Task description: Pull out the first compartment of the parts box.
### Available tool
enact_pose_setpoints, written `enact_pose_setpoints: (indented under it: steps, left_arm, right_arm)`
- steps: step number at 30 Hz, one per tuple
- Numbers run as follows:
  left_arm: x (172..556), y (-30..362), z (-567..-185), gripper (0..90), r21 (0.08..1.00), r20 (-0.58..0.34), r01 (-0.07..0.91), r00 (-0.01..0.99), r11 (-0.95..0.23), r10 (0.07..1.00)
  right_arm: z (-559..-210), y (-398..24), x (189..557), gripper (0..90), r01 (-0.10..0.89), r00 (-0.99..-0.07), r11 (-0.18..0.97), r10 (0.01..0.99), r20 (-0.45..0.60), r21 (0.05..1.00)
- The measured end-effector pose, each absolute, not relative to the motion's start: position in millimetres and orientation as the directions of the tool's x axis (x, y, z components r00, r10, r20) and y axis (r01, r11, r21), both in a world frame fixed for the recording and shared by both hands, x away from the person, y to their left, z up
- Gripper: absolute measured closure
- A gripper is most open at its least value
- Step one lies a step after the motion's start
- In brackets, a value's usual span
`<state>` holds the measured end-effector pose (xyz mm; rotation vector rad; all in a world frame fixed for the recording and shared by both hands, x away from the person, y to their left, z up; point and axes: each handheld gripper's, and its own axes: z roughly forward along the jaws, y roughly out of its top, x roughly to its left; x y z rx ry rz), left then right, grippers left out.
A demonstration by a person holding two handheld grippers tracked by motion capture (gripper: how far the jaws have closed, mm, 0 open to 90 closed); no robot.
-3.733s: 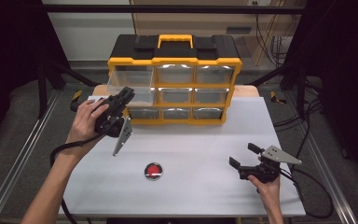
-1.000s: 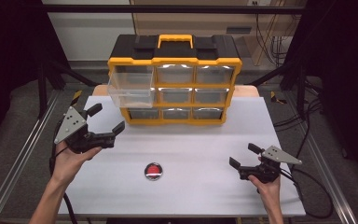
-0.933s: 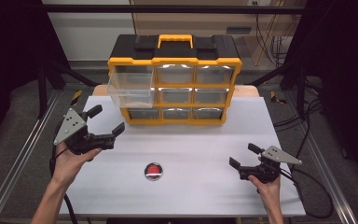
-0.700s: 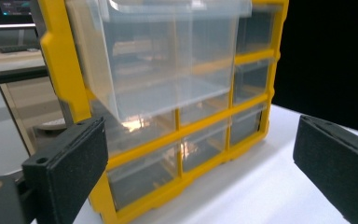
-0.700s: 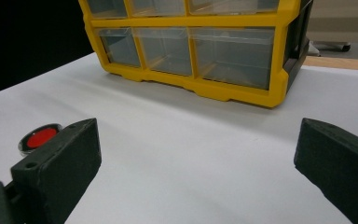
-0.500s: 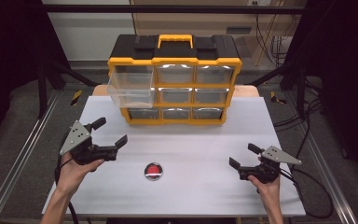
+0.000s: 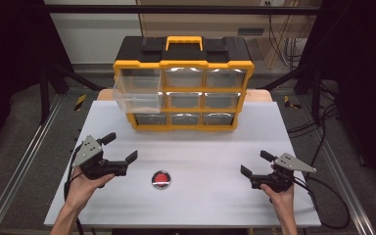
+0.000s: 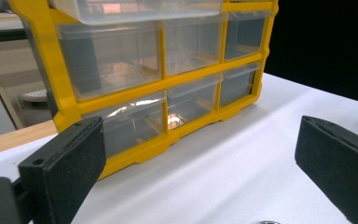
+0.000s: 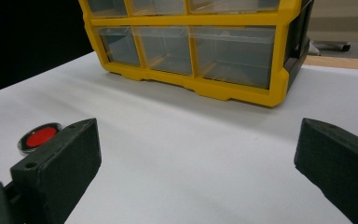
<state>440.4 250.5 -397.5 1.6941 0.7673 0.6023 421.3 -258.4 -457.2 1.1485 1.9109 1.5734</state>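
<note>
While the yellow drawer cabinet (image 7: 182, 85) stands at the middle of the table's (image 7: 254, 205) far edge, its top-left clear drawer (image 7: 136, 90) is pulled out toward the person, and the drawers seen through their clear fronts look empty. A small round red-topped disc (image 7: 161, 179) lies alone on the bare white surface near the near edge, between the two hands and touching neither. The left claw (image 7: 119, 149) near the near-left corner and the right claw (image 7: 256, 163) near the near-right corner both have their jaws spread wide and hold nothing.
</note>
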Motion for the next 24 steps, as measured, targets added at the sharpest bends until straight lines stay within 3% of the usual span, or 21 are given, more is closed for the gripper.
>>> enact_pose_setpoints:
  steps: [24]
  left_arm:
    - [439,216,-436,1.7,0.924,0.003,0.264,0.718,-0.275,0.696]
  right_arm:
    - [-458,-257,422,1.2,0.342,-0.574,0.027,0.798,0.187,0.939]
